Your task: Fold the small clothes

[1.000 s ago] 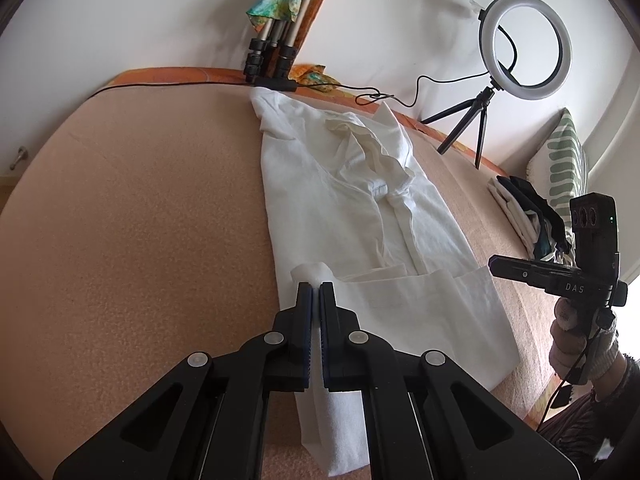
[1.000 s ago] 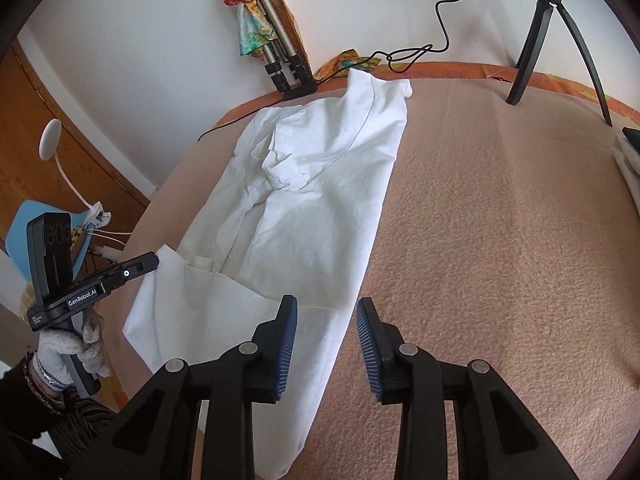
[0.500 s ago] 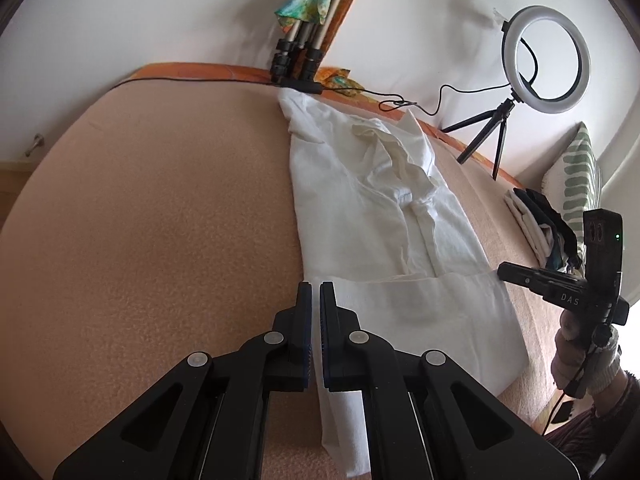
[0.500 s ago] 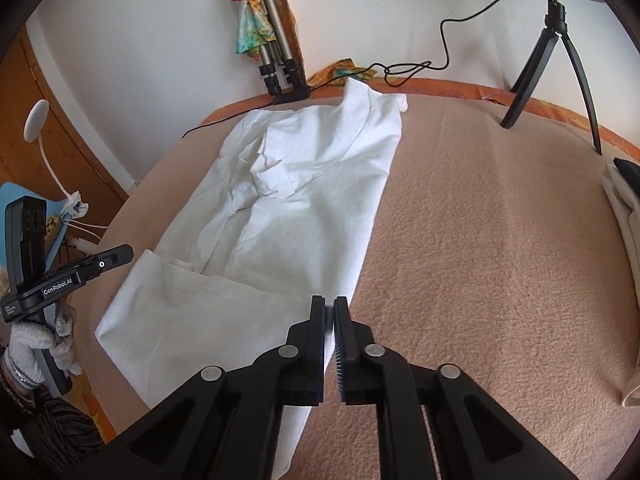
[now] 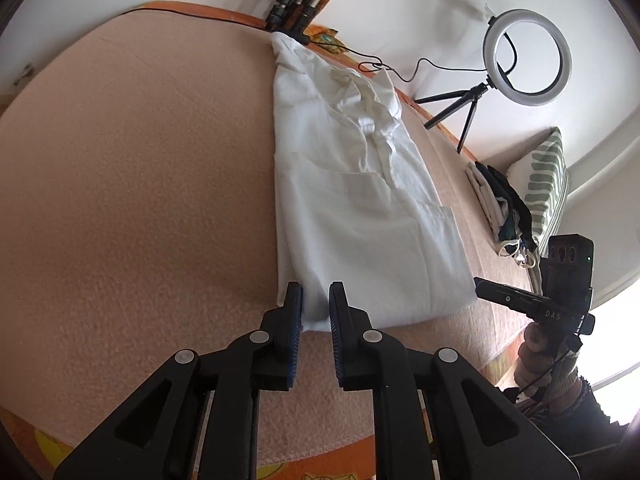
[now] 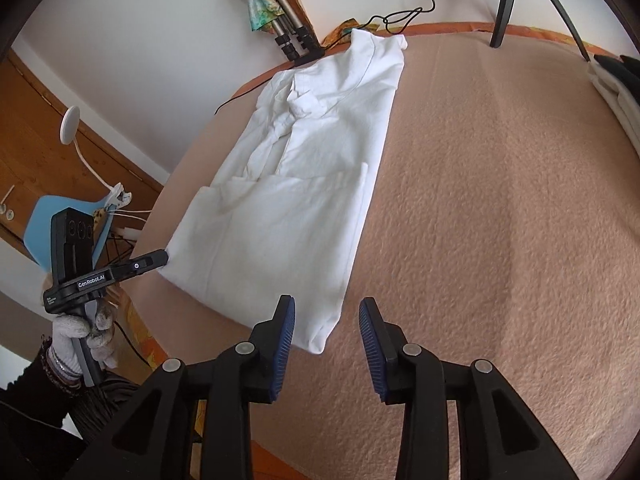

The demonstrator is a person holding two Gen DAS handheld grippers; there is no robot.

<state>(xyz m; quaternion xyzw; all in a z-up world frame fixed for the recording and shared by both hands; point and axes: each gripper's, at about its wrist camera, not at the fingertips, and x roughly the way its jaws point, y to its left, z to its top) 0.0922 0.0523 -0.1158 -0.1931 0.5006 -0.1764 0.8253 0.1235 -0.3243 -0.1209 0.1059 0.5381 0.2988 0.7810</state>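
A white shirt (image 5: 360, 216) lies lengthwise on the peach blanket (image 5: 140, 200), its sides folded in and its collar at the far end. My left gripper (image 5: 316, 302) hovers at the near left corner; its jaws are opening, the corner lies loose between them, and the pads do not press on it. In the right wrist view the shirt (image 6: 288, 216) ends at my right gripper (image 6: 326, 320), whose jaws are also opening around the near right corner, apart from the cloth. Each view shows the other gripper in a gloved hand: the right gripper (image 5: 482, 283) and the left gripper (image 6: 160, 258) at the shirt's near edge.
A ring light on a small tripod (image 5: 526, 58) stands at the far right, with a cable along the wall. A stack of folded clothes (image 5: 500, 208) and a striped pillow (image 5: 546, 184) lie to the right. Tripod legs (image 6: 292, 40) stand behind the collar. The blanket's near edge (image 5: 320, 452) is close.
Both grippers have drawn back toward the near edge, so the shirt's near end now sits at their tips. The left jaws have parted. The right jaws shut half a second ago and have reopened.
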